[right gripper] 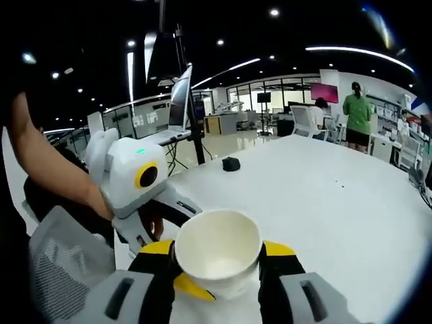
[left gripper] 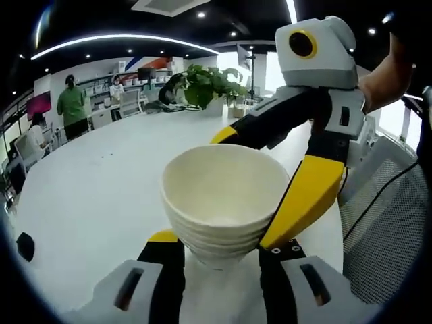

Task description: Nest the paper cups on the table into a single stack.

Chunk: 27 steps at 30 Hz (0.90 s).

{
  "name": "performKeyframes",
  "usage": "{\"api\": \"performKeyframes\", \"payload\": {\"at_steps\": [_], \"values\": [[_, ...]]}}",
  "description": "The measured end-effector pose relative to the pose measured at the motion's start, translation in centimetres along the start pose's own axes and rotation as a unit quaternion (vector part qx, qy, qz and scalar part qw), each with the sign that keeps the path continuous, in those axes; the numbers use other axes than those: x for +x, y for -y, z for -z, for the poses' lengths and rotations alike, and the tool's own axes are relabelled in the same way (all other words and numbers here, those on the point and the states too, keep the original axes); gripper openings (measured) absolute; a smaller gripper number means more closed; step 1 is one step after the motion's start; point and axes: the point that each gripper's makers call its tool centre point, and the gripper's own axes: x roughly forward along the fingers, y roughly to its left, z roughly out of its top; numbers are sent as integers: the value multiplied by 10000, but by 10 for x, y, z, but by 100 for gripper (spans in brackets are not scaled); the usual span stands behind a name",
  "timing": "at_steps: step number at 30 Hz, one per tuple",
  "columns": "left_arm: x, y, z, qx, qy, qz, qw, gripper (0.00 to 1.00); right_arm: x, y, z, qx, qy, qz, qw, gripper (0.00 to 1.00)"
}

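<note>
A stack of several nested white paper cups [left gripper: 219,202] is held over the white table [left gripper: 101,189]. My left gripper [left gripper: 217,244] is shut on the stack's lower part, one jaw on each side. My right gripper [left gripper: 246,189] comes in from the right, and its yellow fingers [left gripper: 307,196] clamp the top cup near the rim. In the right gripper view the top cup [right gripper: 219,260] sits mouth up between my right gripper's [right gripper: 217,253] jaws. There the left gripper [right gripper: 196,283] reaches under it from the left. The cup's inside is empty.
A potted plant [left gripper: 209,84] stands at the table's far end. A small black object [right gripper: 231,164] lies on the tabletop. A grey mesh chair [left gripper: 385,223] stands beside the table edge. A person in green [right gripper: 356,111] stands far off among desks.
</note>
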Motion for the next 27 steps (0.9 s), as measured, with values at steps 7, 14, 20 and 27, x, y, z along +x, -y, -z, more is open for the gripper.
{"api": "performKeyframes", "payload": {"at_steps": [7,14,20,27], "values": [[6,-20,4,-71,-73,-51,9999,42,12,10,-4,30,-45,-21,10000,48],[12,-33,9,-176,-105,-81,9998,42,19,19,-3,93,-90,35,9999,49],[15,-37,9,-228,-107,-115,9996,42,20,23,-3,164,-94,162,9997,49],[10,-36,10,-228,-61,-181,9996,42,15,19,-3,12,-103,165,9998,49]]}}
